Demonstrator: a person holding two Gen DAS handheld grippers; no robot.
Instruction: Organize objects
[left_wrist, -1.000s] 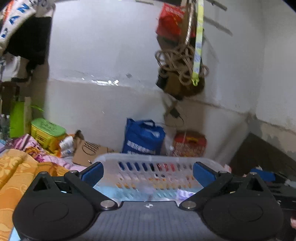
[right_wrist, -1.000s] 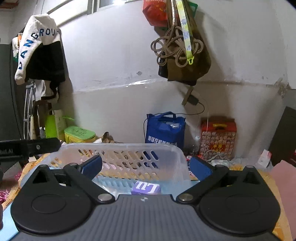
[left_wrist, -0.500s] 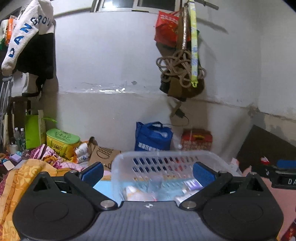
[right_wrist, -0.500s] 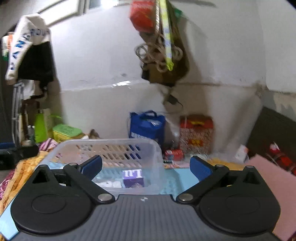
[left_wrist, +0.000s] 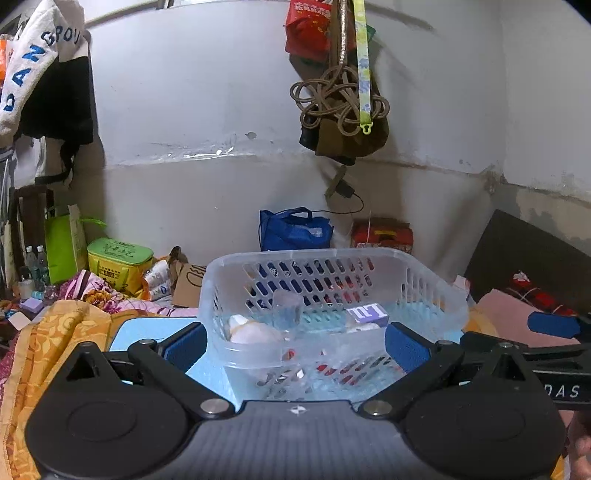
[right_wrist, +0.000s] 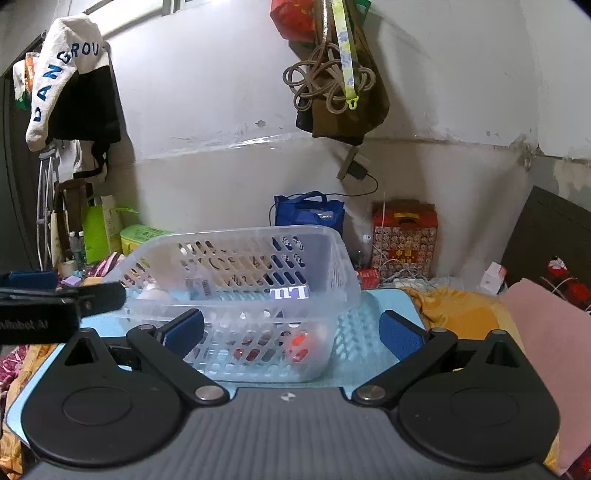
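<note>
Sitting at the centre of both frames, a clear plastic basket (left_wrist: 332, 291) with slotted walls and a smooth rolled rim rests on a light blue mat (right_wrist: 373, 332). Its plastic is see-through enough that the contents show through the near wall. Inside lie a purple box (left_wrist: 367, 314) with white lettering, a small transparent cup (left_wrist: 287, 308) standing upright, and a pale rounded object (left_wrist: 251, 332) toward the lower left of the basket; red shapes low behind the front wall are too blurred to identify.

From the left wrist view the basket's long axis runs across the frame, left to right, with a broad side facing the camera. From the right wrist view it sits angled, one corner nearer the lens and its length receding toward the upper left.

The left gripper (left_wrist: 295, 345) has its blue-padded fingers (left_wrist: 184, 349) spread wide, empty, flanking the basket's near wall. The right gripper (right_wrist: 291, 334) is equally wide apart and holds nothing, its left pad just in front of the basket.

A blue bag (right_wrist: 308, 214) stands by the wall in the background.
</note>
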